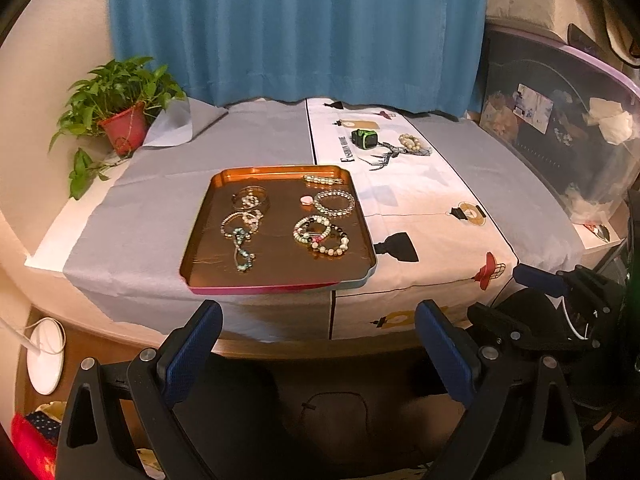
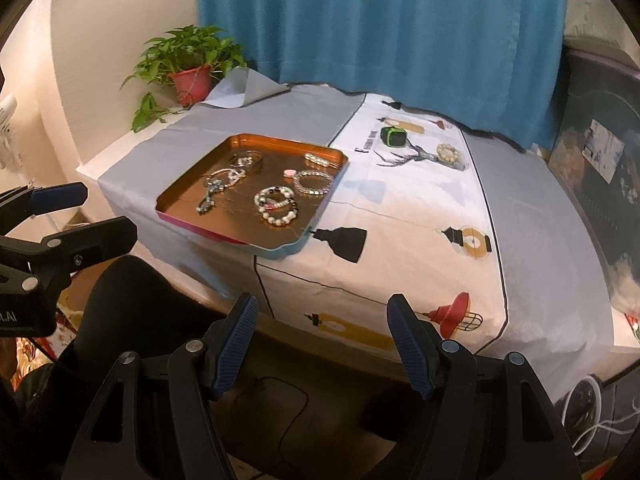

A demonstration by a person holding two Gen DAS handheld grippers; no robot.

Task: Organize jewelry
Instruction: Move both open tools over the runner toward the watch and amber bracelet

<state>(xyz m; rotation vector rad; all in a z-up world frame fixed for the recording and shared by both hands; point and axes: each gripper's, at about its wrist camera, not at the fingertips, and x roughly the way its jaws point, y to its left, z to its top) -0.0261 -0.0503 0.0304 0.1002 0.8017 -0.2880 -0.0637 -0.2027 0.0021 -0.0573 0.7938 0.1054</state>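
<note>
While both tongs hang short of the near edge of the bench (image 1: 140, 220), nothing sits between their blue pads. Seen from its own camera, the left tongs (image 1: 318, 344) stand wide apart and empty, aimed at the copper tray (image 1: 208, 216); the right tongs (image 2: 322, 338) are likewise spread with nothing in the gap, pointing at the white printed cloth (image 2: 400, 216) to the right of the tray. Each pair also shows at the edge of the other's view.

The tray rests on the grey cover near the front of the bench, its near right corner lying over the seam where the white cloth begins. Inside it lie several pieces: a clear bead bracelet (image 1: 334, 202) at the back right, a small pink piece (image 1: 307, 200) just left of it, a hair clip (image 1: 322, 179) along the far rim, a cluster of overlapping bead bracelets (image 1: 322, 236) at the front right, a pale coiled piece (image 1: 251, 197) at the back left, and a blue-green chain (image 1: 241, 246) trailing toward the front.

Outside the tray, on the white cloth toward the blue curtain (image 1: 296, 28), sit a green-and-black watch (image 1: 365, 138) and, to its right, a cream bead bracelet (image 1: 411, 143). A potted plant (image 1: 120, 116) in a red pot stands at the far left corner
</note>
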